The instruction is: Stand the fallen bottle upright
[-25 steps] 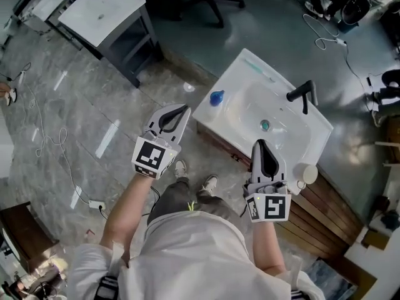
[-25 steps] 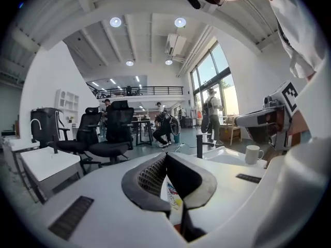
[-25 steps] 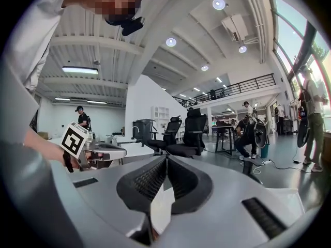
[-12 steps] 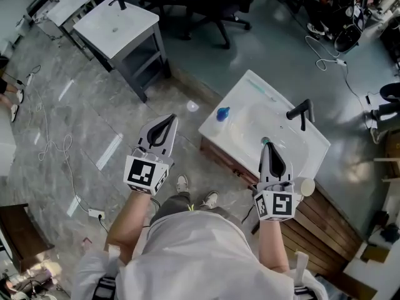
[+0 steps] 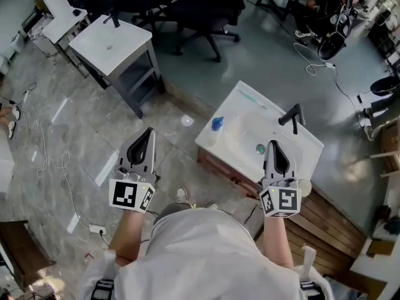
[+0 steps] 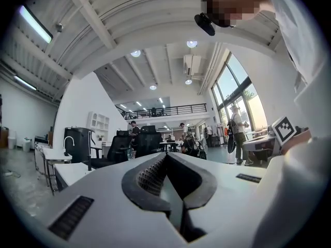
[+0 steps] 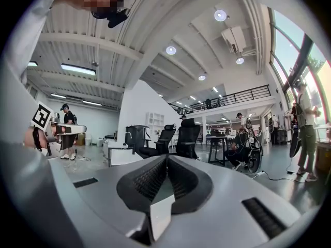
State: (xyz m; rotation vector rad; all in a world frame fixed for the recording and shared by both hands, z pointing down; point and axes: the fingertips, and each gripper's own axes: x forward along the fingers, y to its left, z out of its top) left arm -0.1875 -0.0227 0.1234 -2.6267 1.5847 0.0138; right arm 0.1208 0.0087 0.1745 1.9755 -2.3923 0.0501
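The small blue bottle (image 5: 217, 124) is on the left corner of the white washbasin top (image 5: 235, 107), a little above the middle of the head view. It shows there only as a small blue spot seen from steeply above, so I cannot tell whether it lies on its side or already stands. The left gripper (image 5: 147, 134) hangs over the grey marbled floor (image 5: 62, 124), left of the washbasin and apart from the bottle. Its jaws are pressed together with nothing between them, as its own view shows. The right gripper (image 5: 273, 144) is over the front part of the basin bowl, right of the bottle and also not touching it, and its jaws are likewise together and empty. In my judgement, this scene fits a bottle that waits to be gripped, and it fits equally a bottle that has been set up and let go. About room: the bottle is near the corner edges of the top, so a push to the left could send it to the floor. The black faucet (image 5: 290, 114) stands well apart at the back. A white round thing (image 5: 305, 185) is just beside the right gripper. The space above the bottle is open.
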